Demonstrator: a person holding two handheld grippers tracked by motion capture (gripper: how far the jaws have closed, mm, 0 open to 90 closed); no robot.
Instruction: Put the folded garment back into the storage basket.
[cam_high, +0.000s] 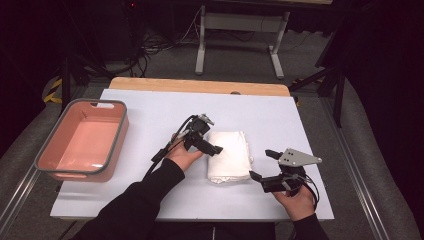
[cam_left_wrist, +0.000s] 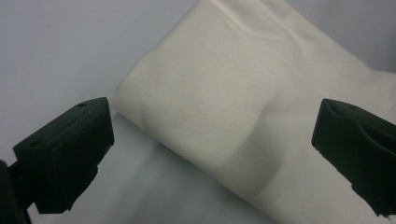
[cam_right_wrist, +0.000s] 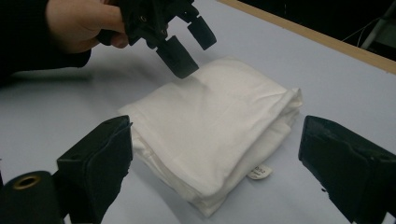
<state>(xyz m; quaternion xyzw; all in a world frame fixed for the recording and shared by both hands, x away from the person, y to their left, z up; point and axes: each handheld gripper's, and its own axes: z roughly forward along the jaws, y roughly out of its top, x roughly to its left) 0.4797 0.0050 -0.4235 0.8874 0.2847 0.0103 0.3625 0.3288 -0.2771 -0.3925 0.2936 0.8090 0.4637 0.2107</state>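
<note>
While my left gripper (cam_high: 212, 145) hangs over the near-left edge of the folded white cloth (cam_high: 229, 155), both sets of my jaws stand wide apart and clamp nothing

Item 1, folded white cloth: lies flat at the middle of the table, between my two grippers. Soft woven fabric, folded into a thick rectangular pad, layered edges visible along one side, a small label (cam_right_wrist: 259, 172) poking out at one corner. Surface smooth with shallow creases. In the left gripper view the cloth (cam_left_wrist: 233, 107) spans the gap between my open jaws, which sit above it; I cannot tell whether a tip touches the fabric.

Item 2, right gripper (cam_high: 261, 165): held low at the cloth's right side, just beside it and apart from it, jaws pointing toward the cloth, grey three-cornered plate on top. In its own view the cloth (cam_right_wrist: 215, 126) lies ahead between the black blocky jaws, with my left hand (cam_right_wrist: 79, 23) and its gripper (cam_right_wrist: 184, 44) beyond, over the far edge.

Item 3, table cover (cam_high: 150, 110): pale matte sheet, smooth, bare around the cloth; a wooden table edge (cam_high: 200, 86) shows as a strip at the far side.

Item 4, pink tub (cam_high: 82, 140): rectangular, rounded corners, grey rim, hollow, at the table's left edge, well apart from the cloth. Nothing stands between either gripper and the cloth
</note>
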